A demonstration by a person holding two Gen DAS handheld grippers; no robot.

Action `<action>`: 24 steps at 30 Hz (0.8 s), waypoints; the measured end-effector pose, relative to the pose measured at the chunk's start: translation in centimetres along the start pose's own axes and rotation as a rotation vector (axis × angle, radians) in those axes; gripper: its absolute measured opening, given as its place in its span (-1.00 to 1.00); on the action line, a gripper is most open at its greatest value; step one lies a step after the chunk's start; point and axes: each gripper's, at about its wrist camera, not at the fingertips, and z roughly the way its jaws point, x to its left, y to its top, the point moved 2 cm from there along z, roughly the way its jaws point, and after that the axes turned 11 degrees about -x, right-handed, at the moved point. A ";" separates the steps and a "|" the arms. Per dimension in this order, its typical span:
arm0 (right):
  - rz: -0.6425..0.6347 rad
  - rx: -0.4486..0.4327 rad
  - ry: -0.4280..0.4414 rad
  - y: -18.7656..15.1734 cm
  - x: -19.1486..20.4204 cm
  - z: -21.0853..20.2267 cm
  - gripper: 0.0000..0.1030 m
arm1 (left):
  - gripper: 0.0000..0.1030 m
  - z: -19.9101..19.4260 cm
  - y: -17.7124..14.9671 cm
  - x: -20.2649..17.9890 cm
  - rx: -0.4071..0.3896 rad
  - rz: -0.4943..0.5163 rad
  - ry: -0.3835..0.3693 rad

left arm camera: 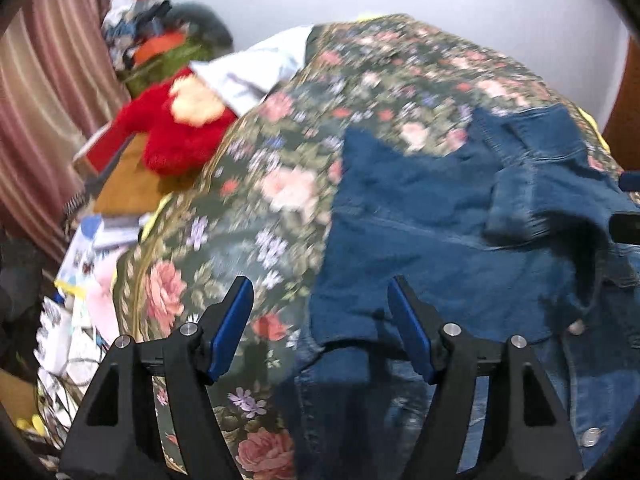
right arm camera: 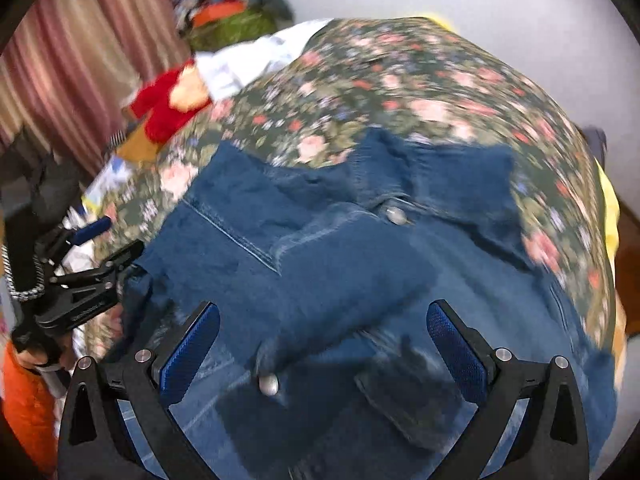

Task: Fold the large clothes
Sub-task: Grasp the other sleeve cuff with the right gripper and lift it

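Left wrist view: my left gripper hangs spread wide over a denim jacket on floral bedding; my right gripper gapes likewise, gripping nothing.

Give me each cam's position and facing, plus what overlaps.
Left wrist: on the left gripper, over the denim jacket's left edge, facing the far wall; own open fingers show.
Right wrist: on the right gripper, above the jacket's middle, same heading; own open fingers show, left gripper at the left edge.
Shared: jacket, floral bedspread, red plush toy, pink curtain.
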 end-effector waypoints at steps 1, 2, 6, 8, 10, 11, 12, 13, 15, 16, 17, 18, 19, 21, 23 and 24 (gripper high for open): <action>-0.048 0.016 -0.012 0.4 1.0 1.3 1.00 | 0.34 0.2 -0.4 0.2 0.008 -0.010 0.000; -0.085 0.031 -0.021 0.6 1.6 2.3 1.00 | 0.34 0.6 -0.7 0.4 0.019 -0.020 -0.001; -0.255 0.113 -0.099 0.7 3.8 7.9 1.00 | 0.34 2.4 -1.7 0.6 0.061 -0.041 -0.012; -0.325 0.156 -0.147 0.0 4.3 10.4 1.00 | 0.35 3.3 -2.2 0.7 0.077 -0.061 -0.013; -0.396 0.182 -0.202 -0.7 4.4 12.4 0.95 | 0.43 3.6 -2.4 0.5 0.071 -0.067 -0.010; -0.404 0.176 -0.244 -0.9 4.2 13.2 0.91 | 0.46 3.7 -2.5 0.2 0.065 -0.060 -0.008; -0.384 0.167 -0.229 -0.8 3.9 13.2 0.83 | 0.52 3.7 -2.5 0.1 0.062 -0.052 -0.005; -0.369 0.163 -0.211 -0.7 3.7 13.2 0.77 | 0.57 3.8 -2.6 -0.2 0.057 -0.043 0.001; -0.326 0.153 -0.183 -0.4 3.1 12.8 0.56 | 0.64 4.1 -2.7 -0.4 0.053 -0.037 0.007; -0.308 0.140 -0.174 -0.2 2.9 12.5 0.47 | 0.67 4.2 -2.7 -0.6 0.055 -0.027 0.014; -0.286 0.126 -0.164 0.0 2.7 12.1 0.31 | 0.68 4.3 -2.7 -0.7 0.056 -0.019 0.020; -0.263 0.109 -0.164 0.2 2.5 11.6 -0.06 | 0.69 4.3 -2.7 -0.8 0.058 -0.013 0.025; -0.253 0.092 -0.185 0.5 2.2 11.1 -0.19 | 0.69 4.4 -2.7 -0.9 0.060 -0.010 0.029; -0.190 0.071 -0.153 1.0 1.1 9.8 -0.51 | 0.69 4.4 -2.6 -0.8 0.066 -0.011 0.029; -0.137 0.062 -0.127 1.2 0.1 8.4 -0.53 | 0.70 4.5 -2.5 -0.8 0.074 -0.014 0.028; -0.128 0.050 -0.132 1.2 -0.3 7.5 -0.54 | 0.69 4.5 -2.5 -0.8 0.078 -0.014 0.029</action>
